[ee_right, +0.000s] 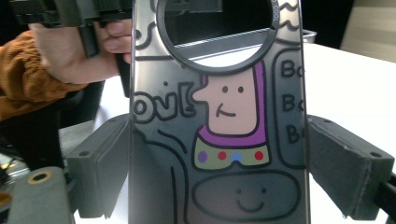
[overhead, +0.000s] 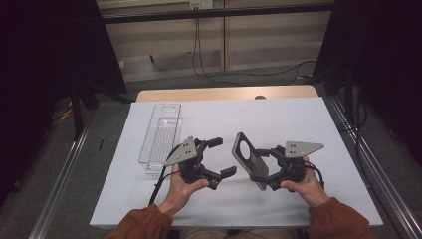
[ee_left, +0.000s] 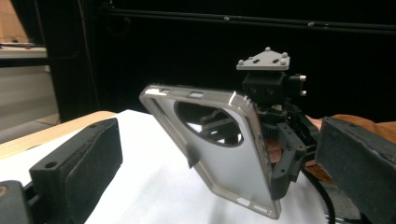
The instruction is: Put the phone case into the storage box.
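A smoky clear phone case [overhead: 250,160] with a round camera cut-out is held upright above the white table sheet [overhead: 278,119]. My right gripper [overhead: 263,169] is shut on it, one pad pressing each long edge. In the right gripper view the case [ee_right: 219,116] shows a cartoon figure with a purple collar, with the right gripper [ee_right: 219,177] clamped across it. My left gripper [overhead: 222,157] stands open just left of the case, a short way from it, with nothing between its fingers. In the left gripper view, the case [ee_left: 229,163] hangs beyond the open left gripper [ee_left: 215,186], tilted.
A long clear plastic tray [overhead: 161,137] lies on the sheet at the left, behind my left hand. The wooden table edge [overhead: 224,93] runs along the back. Cables hang on the far wall, and dark curtains flank both sides.
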### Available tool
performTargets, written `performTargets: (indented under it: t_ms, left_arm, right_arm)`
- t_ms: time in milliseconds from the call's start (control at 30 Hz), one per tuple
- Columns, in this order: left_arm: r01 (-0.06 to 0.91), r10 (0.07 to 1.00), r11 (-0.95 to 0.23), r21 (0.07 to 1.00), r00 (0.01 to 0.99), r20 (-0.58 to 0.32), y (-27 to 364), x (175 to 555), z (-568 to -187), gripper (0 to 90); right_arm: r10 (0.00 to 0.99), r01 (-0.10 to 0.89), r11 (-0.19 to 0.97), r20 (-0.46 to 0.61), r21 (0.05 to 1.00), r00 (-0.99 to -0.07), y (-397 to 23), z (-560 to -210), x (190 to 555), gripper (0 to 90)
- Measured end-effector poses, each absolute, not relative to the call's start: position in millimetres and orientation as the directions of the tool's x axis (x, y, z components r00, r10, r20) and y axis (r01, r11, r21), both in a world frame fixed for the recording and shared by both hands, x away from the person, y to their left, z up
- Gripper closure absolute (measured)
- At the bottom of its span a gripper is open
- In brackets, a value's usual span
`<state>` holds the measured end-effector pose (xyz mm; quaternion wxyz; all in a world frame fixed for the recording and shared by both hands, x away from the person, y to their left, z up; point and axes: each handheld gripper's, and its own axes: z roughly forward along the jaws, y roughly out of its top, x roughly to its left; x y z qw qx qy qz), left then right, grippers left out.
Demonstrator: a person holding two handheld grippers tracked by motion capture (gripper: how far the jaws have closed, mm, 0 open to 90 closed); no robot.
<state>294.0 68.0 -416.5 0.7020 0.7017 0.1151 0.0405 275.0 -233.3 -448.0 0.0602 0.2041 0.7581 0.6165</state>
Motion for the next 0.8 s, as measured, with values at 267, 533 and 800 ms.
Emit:
performTargets:
  t_ms: [267, 533, 800]
  left_arm:
    - [0.110, 0.192, 0.012, 0.994, 0.975, -0.110, 66, 295, -418, 0.6]
    - [0.105, 0.149, 0.010, 0.994, 0.983, -0.105, 64, 298, -421, 0.7]
    - [0.126, 0.104, 0.000, 0.992, 0.987, -0.125, 58, 299, -425, 0.8]
  right_arm:
    - [0.334, 0.235, 0.134, 0.180, 0.963, -0.925, -231, -448, 276, 12.4]
    - [0.284, 0.240, 0.139, 0.193, 0.961, -0.939, -226, -449, 275, 12.4]
    - [0.264, 0.234, 0.150, 0.189, 0.961, -0.946, -223, -449, 274, 12.4]
